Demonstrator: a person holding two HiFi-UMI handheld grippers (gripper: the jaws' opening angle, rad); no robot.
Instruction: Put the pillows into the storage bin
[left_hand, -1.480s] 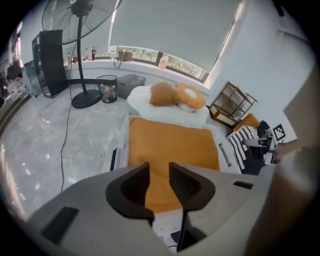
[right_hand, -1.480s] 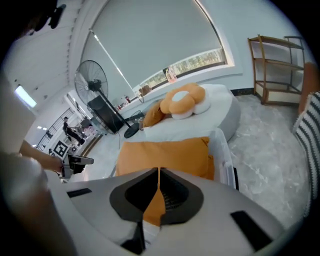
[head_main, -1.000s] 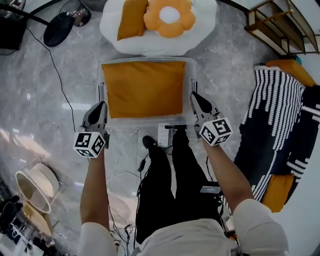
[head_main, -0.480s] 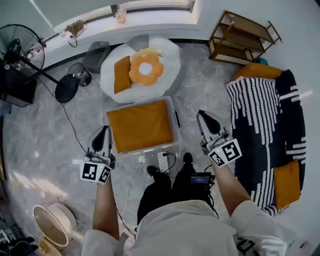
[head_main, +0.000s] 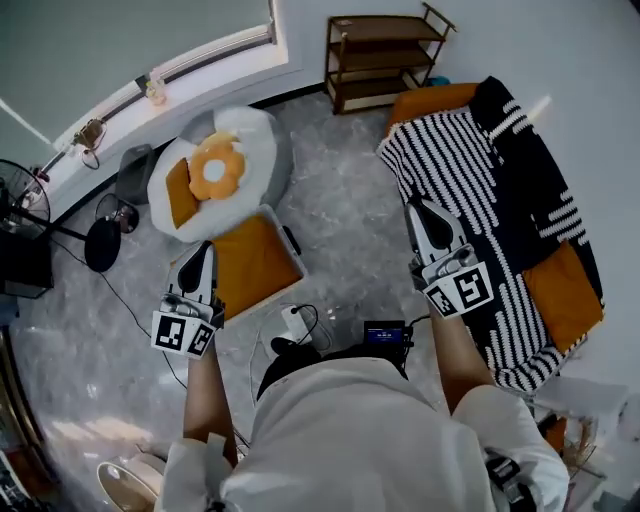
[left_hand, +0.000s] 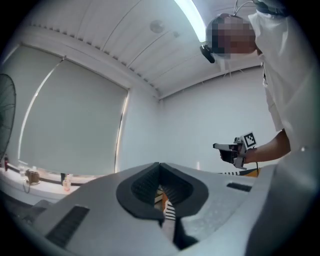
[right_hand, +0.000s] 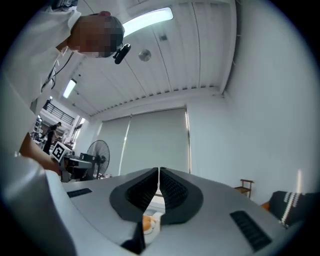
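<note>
The clear storage bin (head_main: 299, 274) stands on the grey floor with a large orange pillow (head_main: 250, 265) lying flat in it. Behind it a white round cushion (head_main: 262, 140) carries a small orange pillow (head_main: 181, 193) and a flower-shaped pillow (head_main: 216, 167). My left gripper (head_main: 205, 249) is shut and empty, held up beside the bin's left side. My right gripper (head_main: 416, 206) is also shut and empty, raised in front of the striped sofa. In the left gripper view the jaws (left_hand: 160, 167) meet with nothing between them; the same shows in the right gripper view (right_hand: 158, 173).
A sofa with a black-and-white striped throw (head_main: 480, 180) holds orange pillows (head_main: 565, 290) at the right. A wooden shelf (head_main: 385, 50) stands at the back wall. A fan (head_main: 100, 245) and cables (head_main: 290, 322) lie on the floor at the left and near my feet.
Both grippers have risen from the bin's two sides and now point level. The head view has pulled up and swung right, so the bin looks smaller and the sofa fills the right.
</note>
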